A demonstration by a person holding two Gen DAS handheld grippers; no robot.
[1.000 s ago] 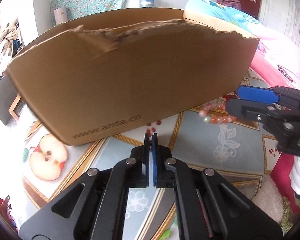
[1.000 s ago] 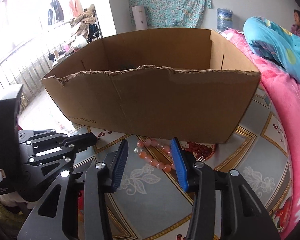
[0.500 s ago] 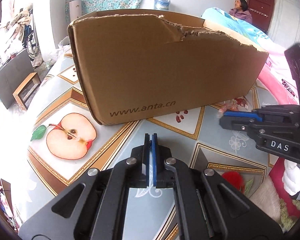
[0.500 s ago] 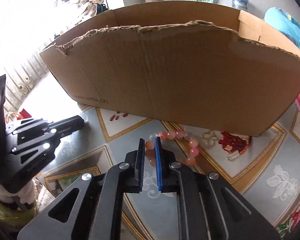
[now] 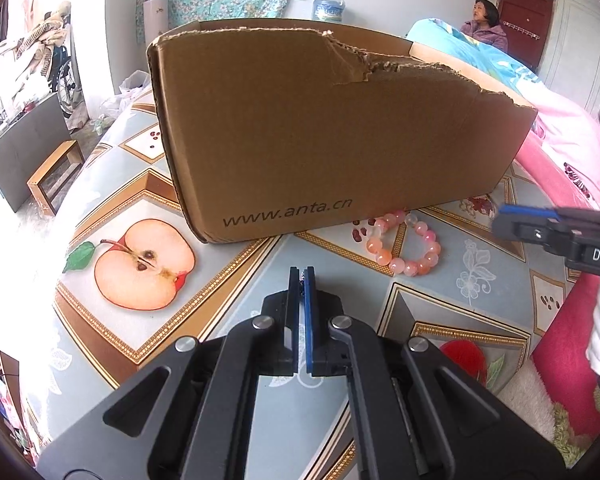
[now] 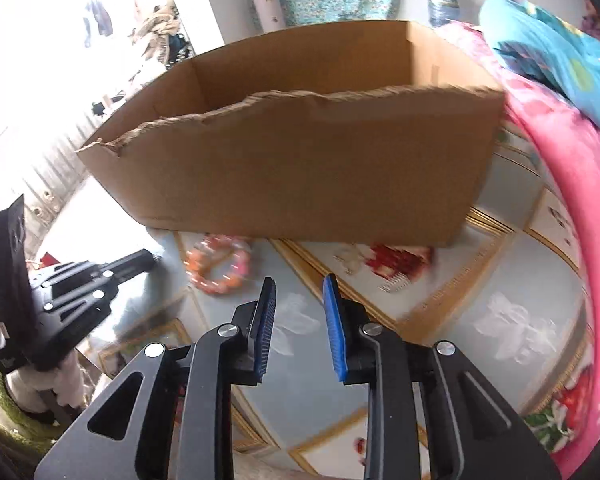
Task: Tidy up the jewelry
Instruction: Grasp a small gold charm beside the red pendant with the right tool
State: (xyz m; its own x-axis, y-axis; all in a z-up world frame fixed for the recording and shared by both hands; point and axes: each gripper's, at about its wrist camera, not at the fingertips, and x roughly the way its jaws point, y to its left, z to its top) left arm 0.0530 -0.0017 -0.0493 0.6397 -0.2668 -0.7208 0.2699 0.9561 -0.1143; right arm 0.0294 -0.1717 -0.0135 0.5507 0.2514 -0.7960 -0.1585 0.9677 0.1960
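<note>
The bracelet (image 5: 404, 242) of pink and orange beads lies flat on the patterned counter (image 5: 236, 280), just in front of the cardboard box (image 5: 332, 136), near the box's lower right corner as the left wrist view shows it. In that view it sits up and to the right of the left gripper (image 5: 299, 276), near it but not touching, and to the left of the right gripper (image 5: 516, 220), which enters from the right edge of the frame. In the blurred right wrist view the bracelet (image 6: 218, 266) is at centre left, up and to the left of the right gripper (image 6: 298, 286), clear of its fingers (image 6: 332, 300), with the left gripper (image 6: 144, 260) just to its left.

Half a second ago the right wrist view had the beads directly between the nearly closed right fingers; now the bracelet lies off to their left and nothing is between them. The box fills less of that view than before. In the left wrist view the bracelet, hidden half a second ago, is now in plain sight on the counter, and the box looks slightly farther off.

The left fingers (image 5: 310, 300) are pressed together; I cannot tell whether anything is between them. The right fingers stand a modest gap apart and are opening, holding nothing and touching nothing. A small silver piece (image 6: 394, 282) lies on the counter right of centre in the right wrist view, too blurred to identify.
</note>
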